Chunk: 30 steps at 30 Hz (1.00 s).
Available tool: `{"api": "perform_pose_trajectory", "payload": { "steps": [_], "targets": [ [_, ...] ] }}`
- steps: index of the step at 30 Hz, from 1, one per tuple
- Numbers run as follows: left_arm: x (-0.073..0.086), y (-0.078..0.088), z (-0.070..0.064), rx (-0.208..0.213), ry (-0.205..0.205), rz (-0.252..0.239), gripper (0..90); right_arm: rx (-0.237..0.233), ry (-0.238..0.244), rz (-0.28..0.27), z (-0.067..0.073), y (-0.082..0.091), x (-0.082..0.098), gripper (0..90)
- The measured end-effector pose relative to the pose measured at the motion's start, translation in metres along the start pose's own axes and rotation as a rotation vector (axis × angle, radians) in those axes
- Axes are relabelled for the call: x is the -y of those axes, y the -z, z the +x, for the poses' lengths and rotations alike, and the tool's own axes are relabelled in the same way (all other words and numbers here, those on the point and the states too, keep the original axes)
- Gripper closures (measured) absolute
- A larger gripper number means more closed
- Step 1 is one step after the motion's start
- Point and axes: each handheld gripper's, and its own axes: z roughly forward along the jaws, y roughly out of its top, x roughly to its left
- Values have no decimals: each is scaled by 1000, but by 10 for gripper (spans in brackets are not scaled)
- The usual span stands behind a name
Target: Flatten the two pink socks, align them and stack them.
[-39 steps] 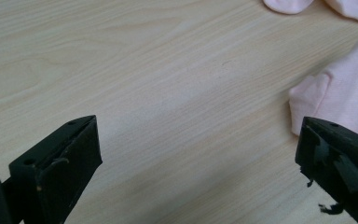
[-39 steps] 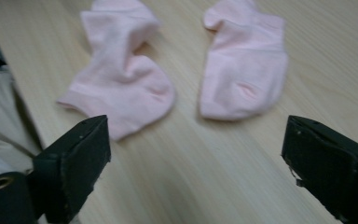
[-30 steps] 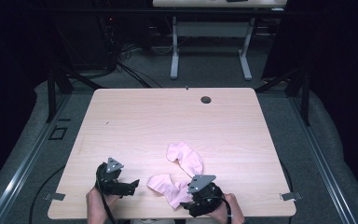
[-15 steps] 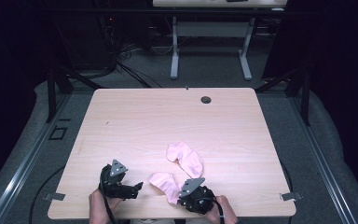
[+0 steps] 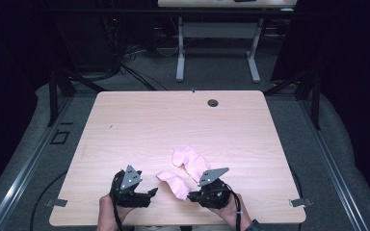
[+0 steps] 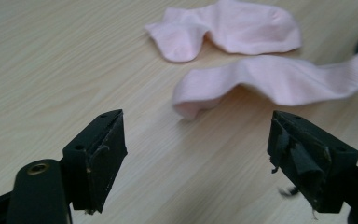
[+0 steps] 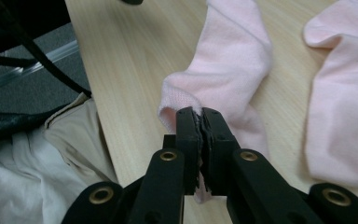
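Grippers sit at the near table edge. Right gripper has its jaws pinched tight on the near sock by its edge. Left gripper is just beside that sock's free end, jaws apart and just been closing, nothing between them. Second sock lies a bit farther in.

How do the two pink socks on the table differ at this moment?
The near sock is pinched at its cuff by the shut right gripper; the far sock lies free. The near sock is drawn out long, the far sock bent at its heel. Both are plain pale pink.
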Motion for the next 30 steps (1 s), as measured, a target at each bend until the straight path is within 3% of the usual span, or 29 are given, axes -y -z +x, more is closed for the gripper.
{"api": "perform_pose_trajectory", "payload": {
  "steps": [1, 2, 4, 6, 11, 12, 14, 15, 16, 17, 18, 19, 20, 22, 24, 25, 27, 29, 30],
  "targets": [
    [-3, -2, -3, 12, -21, -12, 205, 0, -10, -6, -2, 2, -1, 865],
    [-7, -9, -9, 61, -70, -32, 224, -1, -24, -18, -7, 6, -2, 865],
    [-13, -18, -15, 65, -108, -27, 250, -1, -53, -39, -11, 8, -2, 865],
    [-16, -23, -17, 85, -127, -32, 273, -1, -71, -47, -14, 11, -2, 864],
    [-32, -43, -29, 151, -229, -11, 299, -5, -124, -73, -20, 15, 0, 863],
    [-34, -46, -31, 179, -241, -6, 331, -10, -131, -79, -22, 17, 0, 863],
    [-38, -53, -34, 182, -265, 2, 378, -14, -141, -84, -23, 18, 1, 862],
    [-40, -57, -35, 200, -275, 12, 485, -14, -150, -86, -26, 20, 1, 860],
    [-42, -61, -36, 217, -282, 17, 485, -14, -150, -86, -26, 20, 1, 860],
    [-44, -64, -37, 234, -279, 20, 557, -13, -161, -95, -27, 21, 2, 859],
    [-46, -70, -38, 275, -274, 13, 694, -10, -168, -99, -29, 24, 3, 856],
    [-46, -70, -38, 275, -274, 13, 749, -10, -168, -99, -29, 24, 3, 856],
    [-47, -73, -38, 295, -268, 2, 749, -13, -175, -104, -29, 24, 4, 855],
    [-49, -78, -38, 321, -238, -12, 878, 10, -168, -100, -30, 27, 7, 847],
    [-50, -80, -38, 326, -230, -12, 881, 17, -175, -104, -30, 27, 8, 837],
    [-52, -81, -38, 330, -223, -7, 885, 44, -173, -99, -30, 29, 12, 794],
    [-56, -82, -37, 336, -212, 8, 885, 47, -168, -102, -30, 31, 13, 751],
    [-61, -84, -35, 347, -201, 28, 885, 96, -135, -97, -26, 34, 14, 655],
    [-67, -88, -34, 353, -185, 52, 885, 122, -96, -108, -21, 38, 12, 556]
  ]
}}
